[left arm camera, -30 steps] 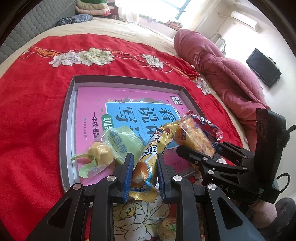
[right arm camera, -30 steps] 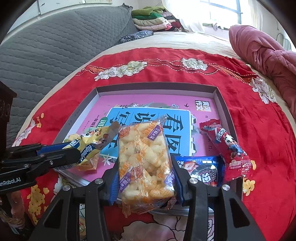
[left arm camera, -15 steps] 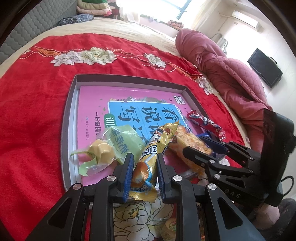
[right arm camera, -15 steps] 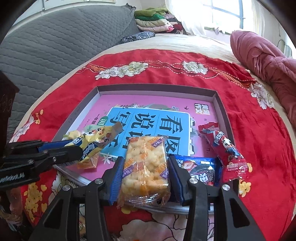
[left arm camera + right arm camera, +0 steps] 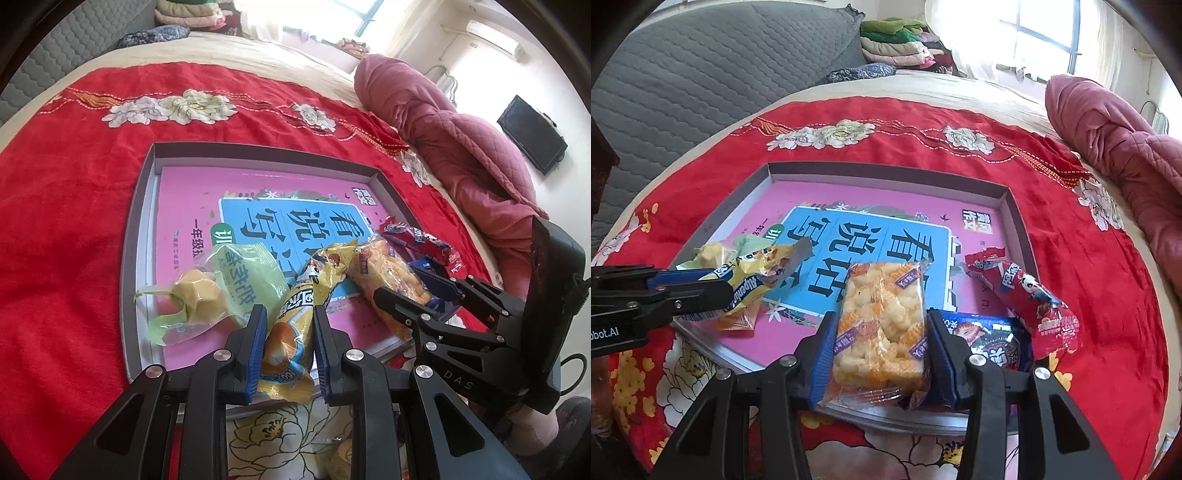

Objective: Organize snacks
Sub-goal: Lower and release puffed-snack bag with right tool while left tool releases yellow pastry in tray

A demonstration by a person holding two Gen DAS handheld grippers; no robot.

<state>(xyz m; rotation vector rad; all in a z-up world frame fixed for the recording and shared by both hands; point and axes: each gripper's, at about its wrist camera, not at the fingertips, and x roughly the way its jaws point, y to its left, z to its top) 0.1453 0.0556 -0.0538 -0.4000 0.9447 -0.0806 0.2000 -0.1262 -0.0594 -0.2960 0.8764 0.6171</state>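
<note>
A grey tray [image 5: 131, 236] [image 5: 1019, 218] lies on the red bedspread with a pink and blue book [image 5: 280, 218] [image 5: 871, 236] in it. My left gripper [image 5: 288, 314] [image 5: 713, 286] is shut on a yellow snack packet [image 5: 295, 317] [image 5: 753, 273] over the tray's near edge. My right gripper [image 5: 882, 321] [image 5: 410, 286] is shut on a clear puffed-rice bar packet [image 5: 882, 321] [image 5: 388, 269], held low over the book. A green pastry packet [image 5: 221, 291], a red packet [image 5: 1030, 299] [image 5: 417, 240] and a dark blue packet [image 5: 990, 339] lie in the tray.
A pink quilted duvet [image 5: 454, 144] [image 5: 1123, 147] is bunched on the right of the bed. A grey padded headboard [image 5: 701, 74] and folded clothes [image 5: 897, 40] stand at the back. Another yellow packet [image 5: 343, 458] lies on the bedspread below the left gripper.
The right gripper has brought the rice-bar packet down and nearer the tray's front edge, tilting it flatter. The left gripper with its yellow packet has held still.
</note>
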